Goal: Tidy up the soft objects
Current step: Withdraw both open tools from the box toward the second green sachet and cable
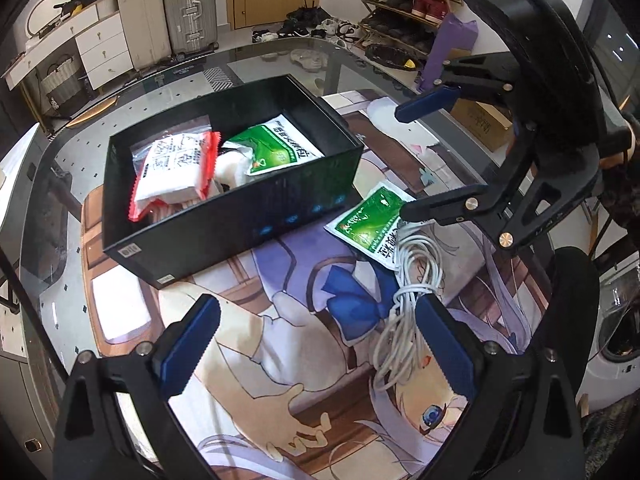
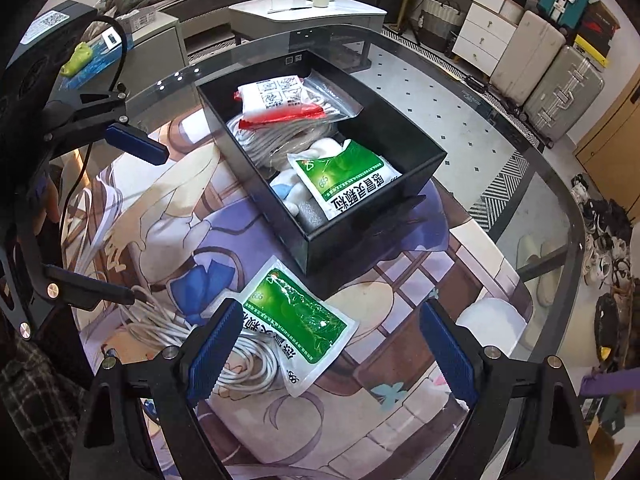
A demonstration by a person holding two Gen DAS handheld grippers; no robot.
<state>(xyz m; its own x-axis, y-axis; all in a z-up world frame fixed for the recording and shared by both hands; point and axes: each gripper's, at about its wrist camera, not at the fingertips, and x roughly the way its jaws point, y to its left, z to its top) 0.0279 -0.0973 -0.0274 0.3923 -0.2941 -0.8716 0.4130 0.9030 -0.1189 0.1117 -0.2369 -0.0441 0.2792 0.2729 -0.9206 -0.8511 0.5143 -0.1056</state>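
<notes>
1. Left gripper (image 1: 316, 344): black frame w/ blue ribbed pads, jaws spread wide, nothing between them. It hangs over the printed anime-style cloth mat (image 1: 248, 344) on the round glass table (image 1: 280, 56), aimed steeply down.
2. Rectangular open-top black box (image 1: 224, 216): sits on the mat at approx 10 o'clock from the left gripper, well apart from it.
3. Inside the box, left end: white packet w/ red crimped edges (image 1: 172, 168) lying on a clear zip bag (image 2: 332, 96) and a bundle of white cord (image 2: 272, 136).
4. Inside the box, right end: green-and-white foil sachet (image 1: 276, 148) leaning over a white and pale-blue soft toy (image 2: 292, 192).
5. Second green-and-white foil sachet (image 2: 296, 320): flat on the mat outside the box, just beside its long wall, approx 1 o'clock from the left gripper in the left wrist view. One corner overlaps the cable coil.
6. Coil of white cable (image 1: 408, 292): on the mat, touching that loose sachet, partly under it. The left gripper's right-hand pad stands just in front of it; contact can't be told.
7. Right gripper (image 2: 332, 356): same black frame and blue pads, jaws released and wide, gripping nothing. It points steeply down w/ the loose sachet partly between the pads; the left-hand pad is in front of the sachet's edge, contact unclear.
8. Box is at approx 12 o'clock from the right gripper, near but apart.
</notes>
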